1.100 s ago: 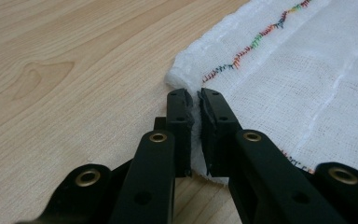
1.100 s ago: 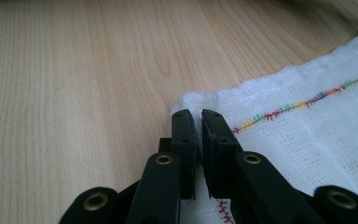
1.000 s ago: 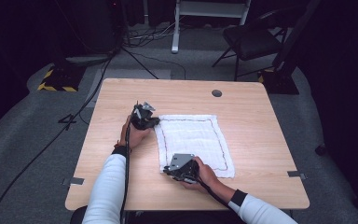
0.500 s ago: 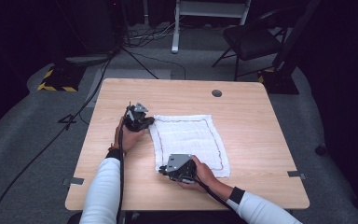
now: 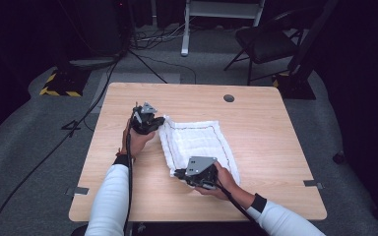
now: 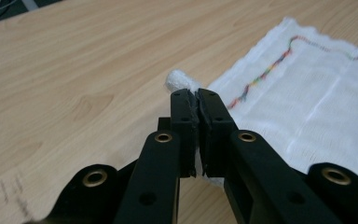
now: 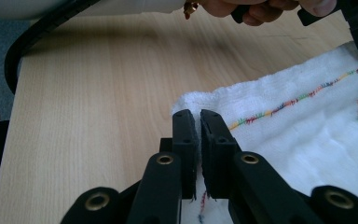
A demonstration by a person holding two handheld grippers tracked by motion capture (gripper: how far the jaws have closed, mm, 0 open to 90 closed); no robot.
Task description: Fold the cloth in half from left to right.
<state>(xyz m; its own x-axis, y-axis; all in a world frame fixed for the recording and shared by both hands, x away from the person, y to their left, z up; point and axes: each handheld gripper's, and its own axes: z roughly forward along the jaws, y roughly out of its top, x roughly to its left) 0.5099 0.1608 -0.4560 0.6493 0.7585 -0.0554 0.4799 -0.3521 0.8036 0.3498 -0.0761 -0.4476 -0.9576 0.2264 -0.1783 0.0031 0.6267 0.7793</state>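
Light wood counter [image 5: 266,128], grommet hole [image 5: 229,98] far side; grey carpet, dark room, chair [image 5: 268,42] behind. White cloth [image 5: 202,142] mid-counter. L hand-held gripper [image 5: 158,123] & R hand-held gripper [image 5: 176,173] each pinch a cloth corner.

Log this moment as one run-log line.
left gripper: shut on far-left corner of white cloth with rainbow stitching | right gripper: shut on its near-left corner | left edge lifted off light wooden table
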